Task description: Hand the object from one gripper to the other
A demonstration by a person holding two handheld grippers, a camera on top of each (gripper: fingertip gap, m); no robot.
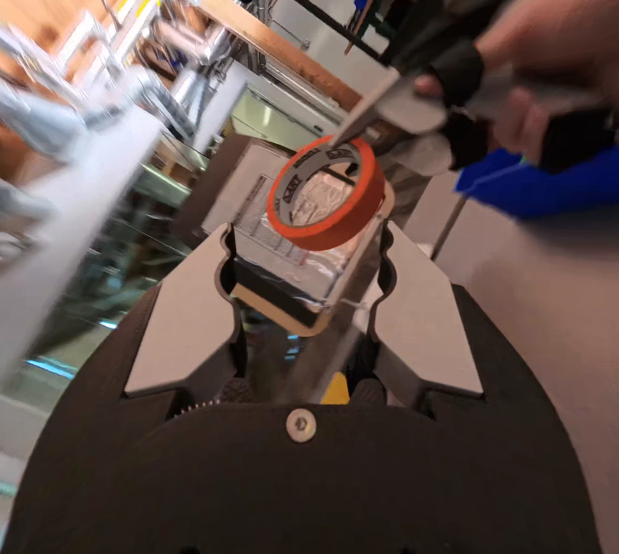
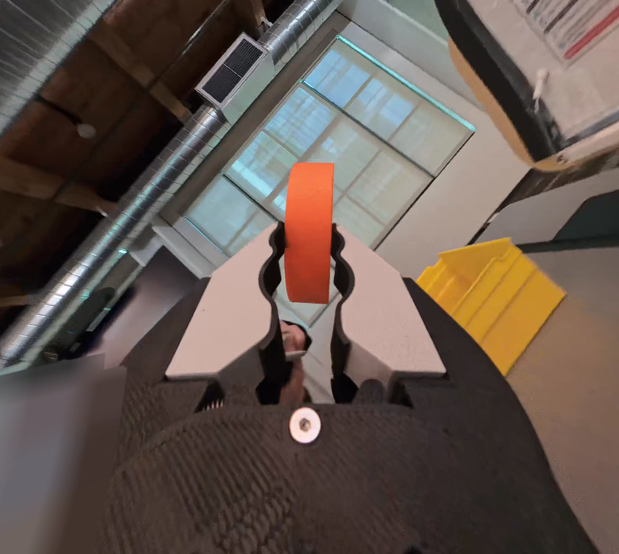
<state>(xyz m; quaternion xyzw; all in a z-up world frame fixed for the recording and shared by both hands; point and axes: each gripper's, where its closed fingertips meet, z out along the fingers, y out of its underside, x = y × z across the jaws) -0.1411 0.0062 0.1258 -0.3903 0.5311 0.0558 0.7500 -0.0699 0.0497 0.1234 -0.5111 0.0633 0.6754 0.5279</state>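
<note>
While the right gripper clamps the orange tape roll in mid-air, the left gripper stands wide and empty.
Seen from the left wrist, the roll hangs just beyond the left fingertips, apart from them, pinched by the right gripper's fingers. A yellow bin sits at the right.

The left gripper has its jaws spread wide with nothing between them. Just ahead, the tape roll hangs pinched by the right gripper, whose fingers and the hand crowd the upper right; the roll's lower rim is free.
</note>
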